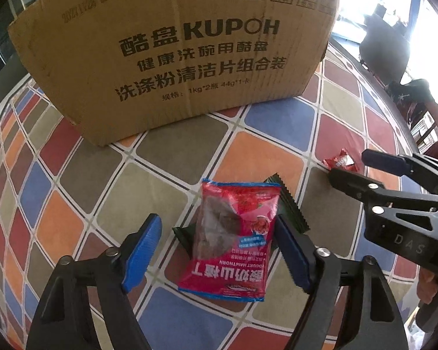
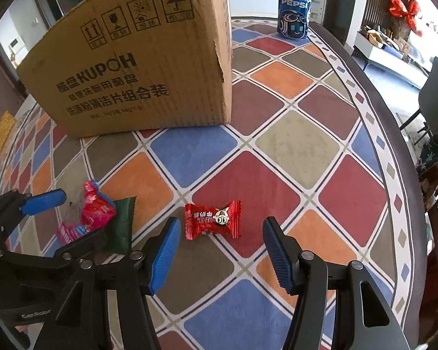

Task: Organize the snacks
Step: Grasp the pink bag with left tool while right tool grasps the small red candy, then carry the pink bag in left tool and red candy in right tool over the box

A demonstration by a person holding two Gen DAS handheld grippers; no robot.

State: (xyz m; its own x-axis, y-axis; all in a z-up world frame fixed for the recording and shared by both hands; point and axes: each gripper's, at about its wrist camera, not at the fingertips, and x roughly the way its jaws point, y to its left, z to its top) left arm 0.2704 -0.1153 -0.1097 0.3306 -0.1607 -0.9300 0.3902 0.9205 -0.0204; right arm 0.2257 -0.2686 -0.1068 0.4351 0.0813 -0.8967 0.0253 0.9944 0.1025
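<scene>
1. L gripper (image 1: 216, 250): jaws apart, straddling the pink hawthorn pack (image 1: 233, 239). Right pad looks touching or nearly touching the pack edge, left pad has a gap. Nothing clamped yet.
2. Pack lies flat on the checked tablecloth (image 1: 277, 151), partly on top of a dark green sachet (image 1: 292, 207). Risk: closing from here could pinch both, or drag the green one along; the pack is thin, crinkly film, so pads may slip off the edge or just crumple it.
3. R gripper (image 2: 222, 248): jaws apart, hovering w/ the red milk candy (image 2: 213, 220) just ahead, between the tips. Not gripped. Candy is small and low, so fingers could close over it or flick it away on the smooth cloth.
4. The two grippers sit close side by side; a collision is possible if both move toward the box together.
5. Cardboard box (image 1: 172, 55) stands further back, mid-table, likely the drop target. Its opening and contents are cut off at the frame top, so can't tell if it's open or what's inside.
6. Pepsi can (image 2: 295, 13) sits near the far edge, beyond the box, well apart from the snacks.
7. Hard to read: the yellowish thing at the left edge in the right wrist view; the green sachet label is hidden.
</scene>
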